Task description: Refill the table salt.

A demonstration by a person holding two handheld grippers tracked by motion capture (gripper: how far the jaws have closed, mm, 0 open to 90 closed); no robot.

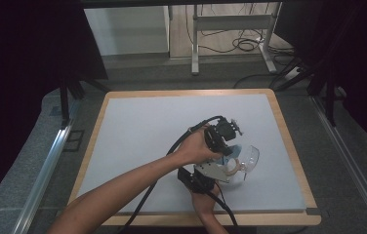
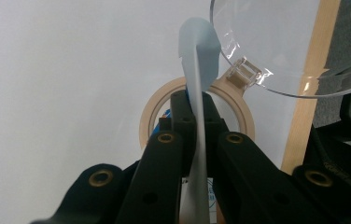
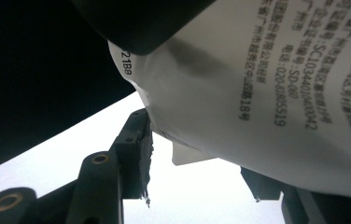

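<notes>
packet (image 3: 276,84) print: "020-81805519", "21B8"

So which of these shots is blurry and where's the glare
Left gripper view: the pale sheet pinched close to the lens is soft, and glare streaks the clear lid. Right gripper view: the printed packet is near but legible, with a dark corner. High view: dim surroundings.

Packet (image 2: 197,84) between both grippers – tape roll (image 2: 239,100) on mat (image 1: 137,131) beneath, clear lid (image 1: 251,157) just right
</notes>
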